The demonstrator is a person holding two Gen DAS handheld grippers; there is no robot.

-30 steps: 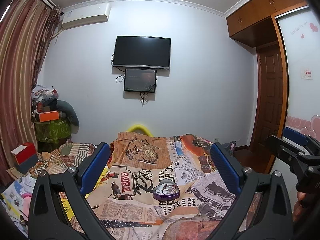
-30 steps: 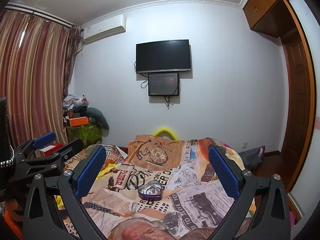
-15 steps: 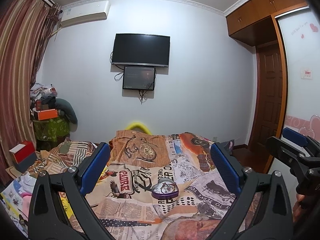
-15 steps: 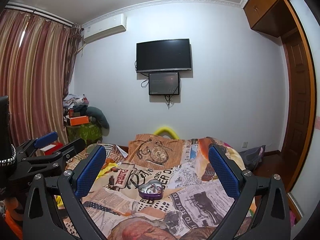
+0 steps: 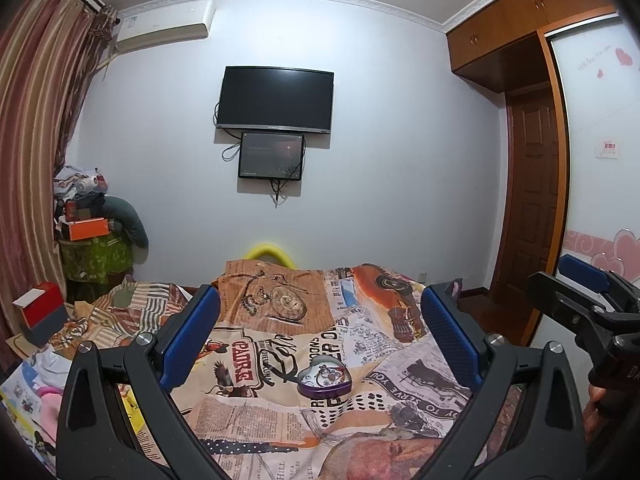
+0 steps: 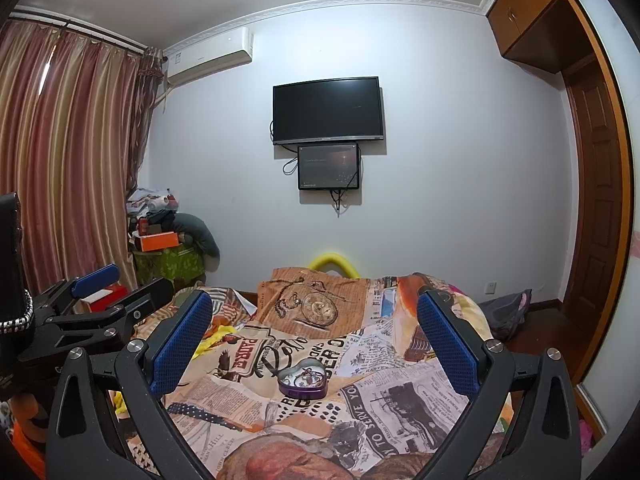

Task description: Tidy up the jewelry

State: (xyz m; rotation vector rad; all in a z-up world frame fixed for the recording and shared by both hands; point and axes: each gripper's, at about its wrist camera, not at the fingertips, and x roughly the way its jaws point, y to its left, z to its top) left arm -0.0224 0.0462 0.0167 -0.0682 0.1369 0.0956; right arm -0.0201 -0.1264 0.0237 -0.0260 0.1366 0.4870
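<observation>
A purple heart-shaped tin (image 5: 324, 381) lies open on the bed's printed cover (image 5: 256, 412), with small jewelry pieces inside; it also shows in the right wrist view (image 6: 303, 378). A chain necklace (image 5: 250, 300) lies further back on the brown part of the cover, also in the right wrist view (image 6: 286, 296). My left gripper (image 5: 320, 338) is open and empty, held above the bed short of the tin. My right gripper (image 6: 314, 342) is open and empty at a similar height. The right gripper shows at the left wrist view's right edge (image 5: 580, 292).
A TV (image 5: 275, 100) and a smaller screen hang on the far wall. A cluttered pile with an orange box (image 5: 88, 229) stands at the left by the curtains. A red and grey box (image 5: 40, 312) sits left of the bed. A wooden door (image 5: 532, 208) is at the right.
Both views have drifted slightly; the tin sits a touch lower and nearer in the frames. Both grippers stay open and empty.
</observation>
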